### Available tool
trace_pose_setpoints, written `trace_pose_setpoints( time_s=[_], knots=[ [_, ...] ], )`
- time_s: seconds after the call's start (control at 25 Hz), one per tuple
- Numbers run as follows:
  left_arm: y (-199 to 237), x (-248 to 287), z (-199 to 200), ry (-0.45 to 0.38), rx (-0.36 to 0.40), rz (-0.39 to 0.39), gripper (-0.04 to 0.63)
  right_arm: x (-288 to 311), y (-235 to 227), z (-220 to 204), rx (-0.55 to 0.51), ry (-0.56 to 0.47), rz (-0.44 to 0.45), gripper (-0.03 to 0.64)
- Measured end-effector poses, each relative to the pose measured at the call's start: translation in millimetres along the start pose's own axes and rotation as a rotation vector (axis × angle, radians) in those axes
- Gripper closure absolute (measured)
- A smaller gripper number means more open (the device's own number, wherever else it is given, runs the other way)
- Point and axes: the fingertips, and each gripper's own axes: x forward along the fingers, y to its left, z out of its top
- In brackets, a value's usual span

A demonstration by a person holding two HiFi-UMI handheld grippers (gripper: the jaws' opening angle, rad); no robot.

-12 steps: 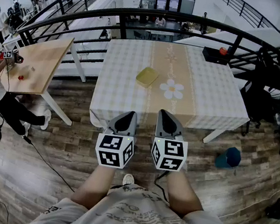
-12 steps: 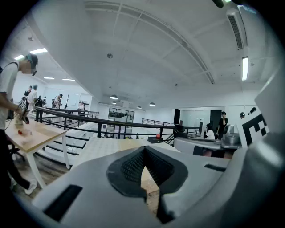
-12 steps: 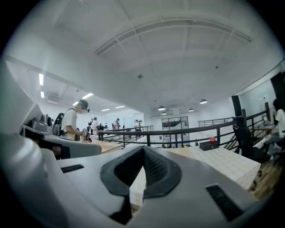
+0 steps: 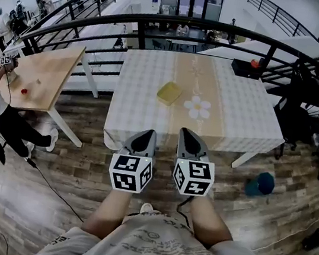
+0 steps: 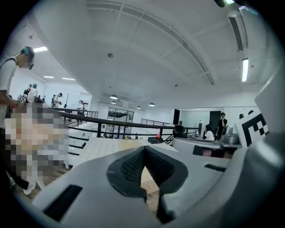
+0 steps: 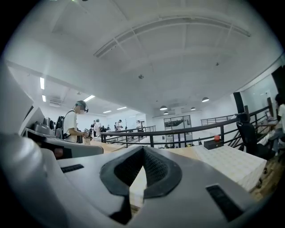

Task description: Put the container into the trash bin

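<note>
Cloth-covered table (image 4: pixel 243 110) ahead, yellow container (image 4: pixel 169 93) resting on it, left tool (image 4: pixel 145 136) and right tool (image 4: pixel 187 135) both closed, holding nothing

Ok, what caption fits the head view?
Left gripper and right gripper, both shut, face a yellow container on the table.

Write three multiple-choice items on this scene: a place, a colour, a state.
1. Where does the container lie? A on the table; B on the floor; C on a chair.
2. What colour is the trash bin? A red; B blue; C white.
3. How are the left gripper's jaws? A wide open; B shut on the container; C shut, empty.

1 A: it rests there, near the middle. 2 B: its body is plainly blue. 3 C: its jaws meet with nothing between.
</note>
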Motion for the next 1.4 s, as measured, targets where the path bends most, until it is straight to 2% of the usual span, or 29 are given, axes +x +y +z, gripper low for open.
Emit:
trace_pose_setpoints(
  time_s=[0.52,1.0,1.4],
  knots=[
    [43.1,27.4,13.0,-0.007,0.002,-0.050,0.591,47.3,12.0,3.6,0.002,-0.003,-0.044,0.615],
    [69.6,56.6,11.3,0.026,0.017,-0.100,0.591,79.5,9.2,-2.4,0.034,-0.007,-0.094,0.614],
    [89.1,89.6,12.5,0.041,0.020,-0.090,0.591,121.4,-2.8,-9.7,0.024,0.004,-0.089,0.614]
  ],
)
